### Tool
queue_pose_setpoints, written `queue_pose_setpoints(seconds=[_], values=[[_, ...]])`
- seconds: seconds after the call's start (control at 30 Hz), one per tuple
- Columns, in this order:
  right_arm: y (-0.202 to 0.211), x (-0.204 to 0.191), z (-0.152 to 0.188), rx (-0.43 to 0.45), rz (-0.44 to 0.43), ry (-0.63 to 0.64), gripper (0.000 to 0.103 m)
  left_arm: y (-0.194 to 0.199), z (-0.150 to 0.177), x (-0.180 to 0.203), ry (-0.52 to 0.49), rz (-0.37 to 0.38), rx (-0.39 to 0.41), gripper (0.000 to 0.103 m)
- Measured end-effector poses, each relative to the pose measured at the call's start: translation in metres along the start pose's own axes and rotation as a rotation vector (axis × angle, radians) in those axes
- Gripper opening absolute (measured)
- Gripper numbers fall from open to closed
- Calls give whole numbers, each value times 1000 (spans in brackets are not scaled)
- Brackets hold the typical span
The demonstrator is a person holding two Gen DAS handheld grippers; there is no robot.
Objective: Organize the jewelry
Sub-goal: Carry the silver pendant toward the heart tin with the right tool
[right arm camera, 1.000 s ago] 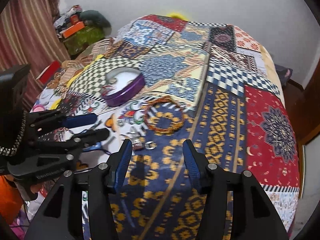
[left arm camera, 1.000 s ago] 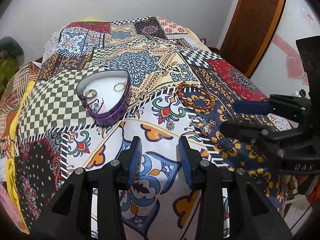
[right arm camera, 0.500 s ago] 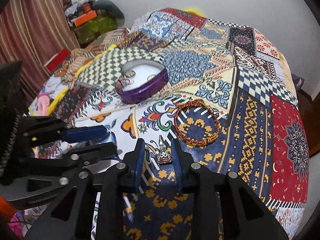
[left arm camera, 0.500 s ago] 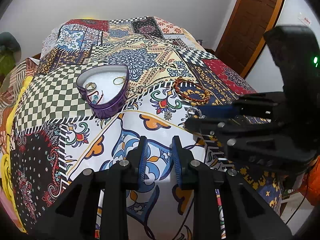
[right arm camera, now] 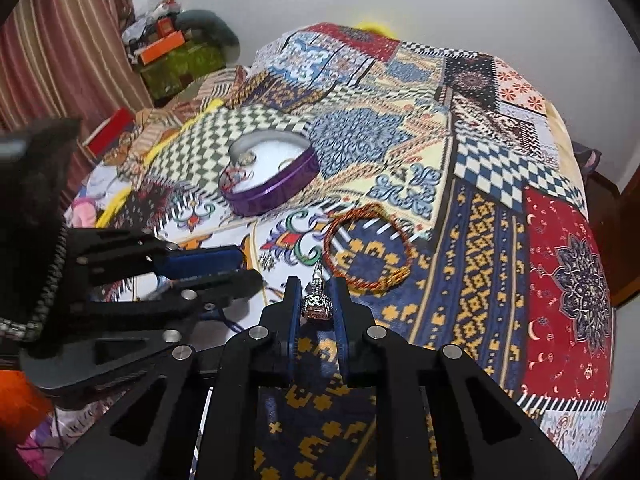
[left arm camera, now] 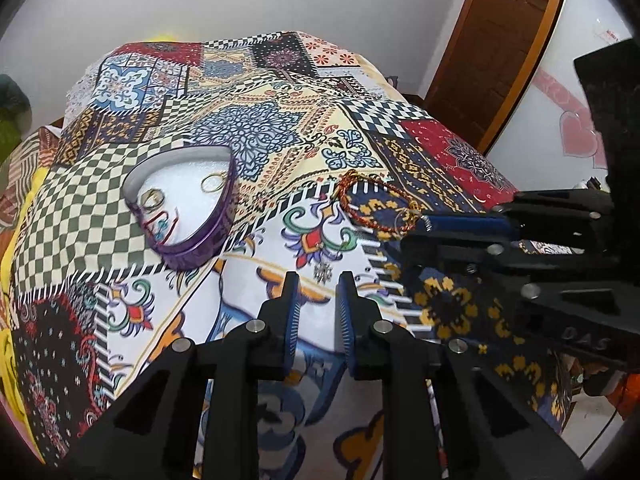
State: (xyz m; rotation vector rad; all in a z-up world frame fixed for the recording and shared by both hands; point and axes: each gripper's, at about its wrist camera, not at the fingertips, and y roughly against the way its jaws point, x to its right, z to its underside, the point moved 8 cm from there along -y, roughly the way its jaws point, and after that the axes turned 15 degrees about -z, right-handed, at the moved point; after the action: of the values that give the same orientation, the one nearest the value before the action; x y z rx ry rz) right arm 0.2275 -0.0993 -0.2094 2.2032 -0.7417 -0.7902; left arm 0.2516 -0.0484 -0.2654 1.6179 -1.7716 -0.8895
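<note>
A purple heart-shaped box (left arm camera: pixel 188 250) (right arm camera: pixel 276 196) sits on the patchwork bedspread with a gold hoop (left arm camera: pixel 214 182) and other small pieces on its white lining. A red-and-gold bracelet (left arm camera: pixel 360 200) (right arm camera: pixel 362 240) lies to its right. My right gripper (right arm camera: pixel 318 300) (left arm camera: pixel 416 229) is closing its jaws on a silver jewelled ring (right arm camera: pixel 318 300), which sits pinched between the blue pads. My left gripper (left arm camera: pixel 318 300) (right arm camera: pixel 250 266) is also closing, with a gap and nothing between its pads. A small silver pendant (left arm camera: pixel 323 272) (right arm camera: pixel 267 262) lies on the cloth just beyond its tips.
The bedspread (left arm camera: pixel 260 132) covers the whole bed and drops off at the near and right edges. A brown door (left arm camera: pixel 500 40) stands at the right. Striped curtains (right arm camera: pixel 60 40), piled boxes (right arm camera: pixel 172 52) and a red box (right arm camera: pixel 108 132) crowd the left side.
Both grippers' jaws have narrowed. The right gripper moved forward over the silver ring and closed round it. The left gripper came forward until the pendant lay just ahead of its tips.
</note>
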Motion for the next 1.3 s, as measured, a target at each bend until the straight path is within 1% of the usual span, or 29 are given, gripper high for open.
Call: queue_pose_setpoints(seconds=[0.03,0.13,0.17,0.23,0.37,0.57,0.73,0.93,1.13,1.3], values=[[2,1,-1,6,0,-5,14,-1,-1,1,-2,-2,0,17],[4,3,-3,18,1,-15,14,-6,-3,3,-8,-13,1,9],[4,4,-3,20,3,-17,14,-6,-4,3,-6,-12,4,8],[4,5,-4,22,9,-20,14,-5,-6,3,9,2,4,8],[8,8,-8,29,16,-25,14,9,-12,-2,16,-22,39,8],[22,3,-20,72,23,-19,14,35,-23,-15,27,-48,95,8],[33,-8,-35,109,29,-2,14,55,-33,-28,56,-55,130,8],[42,-26,-49,144,34,34,14,72,-42,-44,77,-83,171,8],[41,-40,-62,161,24,49,14,87,-51,-62,97,-103,209,8],[36,-50,-70,169,4,58,14,91,-57,-74,110,-119,226,8]])
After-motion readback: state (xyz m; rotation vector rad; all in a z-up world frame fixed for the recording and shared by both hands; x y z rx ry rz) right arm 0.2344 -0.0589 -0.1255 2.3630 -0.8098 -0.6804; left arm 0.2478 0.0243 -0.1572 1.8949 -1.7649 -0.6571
